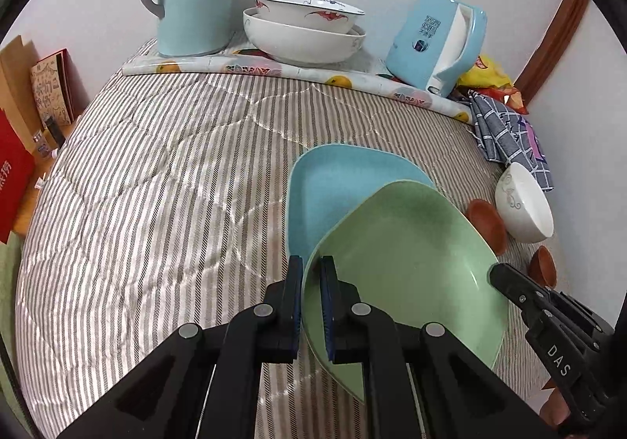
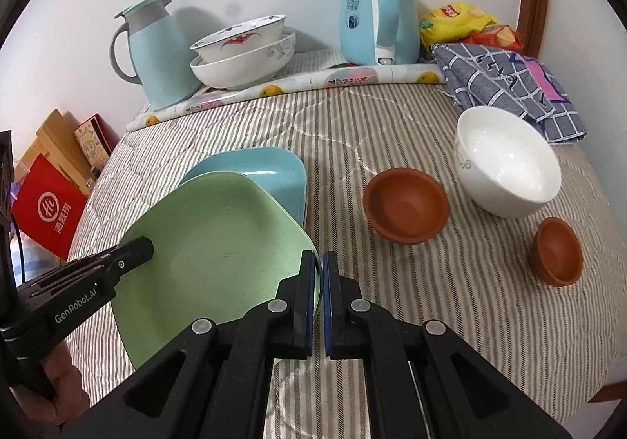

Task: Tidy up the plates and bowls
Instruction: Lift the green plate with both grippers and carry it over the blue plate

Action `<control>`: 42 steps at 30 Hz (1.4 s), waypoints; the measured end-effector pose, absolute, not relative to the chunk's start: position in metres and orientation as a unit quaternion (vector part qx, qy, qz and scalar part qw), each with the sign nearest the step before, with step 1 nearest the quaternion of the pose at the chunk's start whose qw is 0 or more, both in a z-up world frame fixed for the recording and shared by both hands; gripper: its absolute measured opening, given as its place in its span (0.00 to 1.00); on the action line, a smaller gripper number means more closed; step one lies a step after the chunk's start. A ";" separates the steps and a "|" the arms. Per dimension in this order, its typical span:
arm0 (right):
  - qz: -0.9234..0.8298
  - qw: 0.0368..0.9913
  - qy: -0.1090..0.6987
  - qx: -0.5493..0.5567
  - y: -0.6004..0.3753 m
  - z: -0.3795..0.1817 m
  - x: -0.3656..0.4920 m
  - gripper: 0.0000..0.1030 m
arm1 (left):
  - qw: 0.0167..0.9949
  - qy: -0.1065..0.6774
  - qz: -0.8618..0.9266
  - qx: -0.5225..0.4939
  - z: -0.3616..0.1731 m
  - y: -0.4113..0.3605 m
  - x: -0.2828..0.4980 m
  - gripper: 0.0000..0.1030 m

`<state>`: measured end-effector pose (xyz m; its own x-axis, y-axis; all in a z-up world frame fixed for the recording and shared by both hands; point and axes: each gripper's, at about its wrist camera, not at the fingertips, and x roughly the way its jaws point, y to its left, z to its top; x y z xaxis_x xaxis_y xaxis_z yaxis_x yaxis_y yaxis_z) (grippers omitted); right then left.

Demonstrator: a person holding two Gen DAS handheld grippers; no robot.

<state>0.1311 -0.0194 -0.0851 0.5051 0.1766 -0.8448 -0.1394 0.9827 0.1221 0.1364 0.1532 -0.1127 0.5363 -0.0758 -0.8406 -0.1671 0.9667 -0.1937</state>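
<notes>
A light green plate (image 1: 411,262) (image 2: 211,243) is held by both grippers, tilted, partly over a blue plate (image 1: 345,180) (image 2: 270,172) that lies on the striped quilt. My left gripper (image 1: 311,262) is shut on the green plate's left rim; the right wrist view shows it at the plate's left edge (image 2: 137,247). My right gripper (image 2: 318,256) is shut on the opposite rim, and it appears in the left wrist view (image 1: 509,278). To the right sit a large brown bowl (image 2: 405,209), a small brown bowl (image 2: 558,251) and a white bowl (image 2: 509,168).
At the back, on a fruit-print mat (image 2: 313,80), stand a teal thermos jug (image 2: 156,51), two stacked white bowls (image 2: 243,55) and a blue kettle (image 2: 376,8). A checked cloth (image 2: 509,82) and snack bags (image 2: 454,21) lie back right. A red bag (image 2: 51,209) is off the quilt's left edge.
</notes>
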 end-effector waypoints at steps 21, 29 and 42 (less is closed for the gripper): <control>0.083 0.862 0.498 0.035 -0.013 -0.090 0.155 0.04 | 0.864 0.491 0.011 -0.111 -0.121 0.163 0.183 0.12; 0.088 0.856 0.509 0.029 -0.005 -0.095 0.167 0.07 | 0.863 0.491 0.011 -0.119 -0.127 0.172 0.202 0.14; 0.102 0.843 0.528 0.019 0.002 -0.102 0.172 0.13 | 0.870 0.482 0.008 -0.099 -0.128 0.166 0.226 0.27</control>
